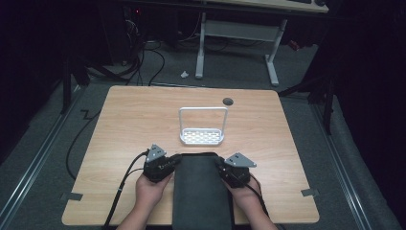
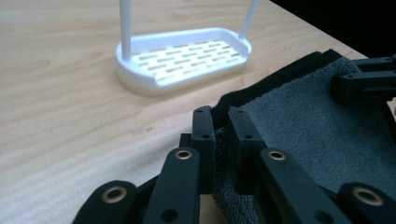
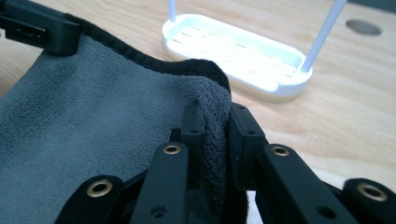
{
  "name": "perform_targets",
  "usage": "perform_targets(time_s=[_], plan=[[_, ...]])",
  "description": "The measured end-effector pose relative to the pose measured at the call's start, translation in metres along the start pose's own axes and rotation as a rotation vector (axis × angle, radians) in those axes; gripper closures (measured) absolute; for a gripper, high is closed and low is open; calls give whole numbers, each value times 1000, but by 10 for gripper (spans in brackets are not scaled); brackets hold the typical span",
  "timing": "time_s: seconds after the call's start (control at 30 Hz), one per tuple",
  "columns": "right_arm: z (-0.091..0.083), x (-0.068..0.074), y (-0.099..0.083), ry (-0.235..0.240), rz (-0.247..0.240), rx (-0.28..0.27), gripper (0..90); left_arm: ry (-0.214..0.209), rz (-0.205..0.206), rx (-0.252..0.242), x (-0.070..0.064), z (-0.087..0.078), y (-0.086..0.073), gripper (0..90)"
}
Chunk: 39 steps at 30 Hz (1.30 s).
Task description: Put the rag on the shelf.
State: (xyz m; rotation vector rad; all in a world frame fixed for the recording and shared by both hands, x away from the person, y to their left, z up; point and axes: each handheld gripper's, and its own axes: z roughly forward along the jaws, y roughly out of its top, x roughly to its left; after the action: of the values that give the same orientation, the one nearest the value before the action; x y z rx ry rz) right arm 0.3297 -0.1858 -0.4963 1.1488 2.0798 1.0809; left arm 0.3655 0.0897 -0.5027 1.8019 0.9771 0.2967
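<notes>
Item: dark grey rectangular terry towel (image 1: 201, 191), flat on the near middle of the light wooden table (image 1: 124, 124), its near end hanging over the edge.
Left gripper (image 1: 160, 165): jaws pinched on the towel's far left corner.
Right gripper (image 1: 233, 170): jaws pinched on the far right corner.
Rack: white plastic slotted tray with hoop rail (image 1: 202, 136), just beyond the towel, apart from it.
Assessment: matched corner grips keep the far edge taut, probably for lifting toward the rail.

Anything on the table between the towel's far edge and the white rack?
No: just bare wood between the towel and the white rack, clearest in the high view.
</notes>
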Motion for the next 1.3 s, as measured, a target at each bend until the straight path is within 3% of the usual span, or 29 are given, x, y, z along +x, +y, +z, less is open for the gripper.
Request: perform_targets(time_s=[0.07, 0.2, 0.7, 1.3], plan=[[-2, 1, 3, -11, -3, -10, 788, -9, -14, -17, 0, -3, 5, 826], [-7, 0, 12, -13, 14, -39, 789, 1, 13, -47, -1, -8, 16, 828], [-14, -7, 40, -17, 18, -126, 789, 11, 22, -153, -4, -22, 45, 829], [-37, -13, 78, -57, 10, -244, 789, 12, 95, -274, -9, -41, 87, 829]])
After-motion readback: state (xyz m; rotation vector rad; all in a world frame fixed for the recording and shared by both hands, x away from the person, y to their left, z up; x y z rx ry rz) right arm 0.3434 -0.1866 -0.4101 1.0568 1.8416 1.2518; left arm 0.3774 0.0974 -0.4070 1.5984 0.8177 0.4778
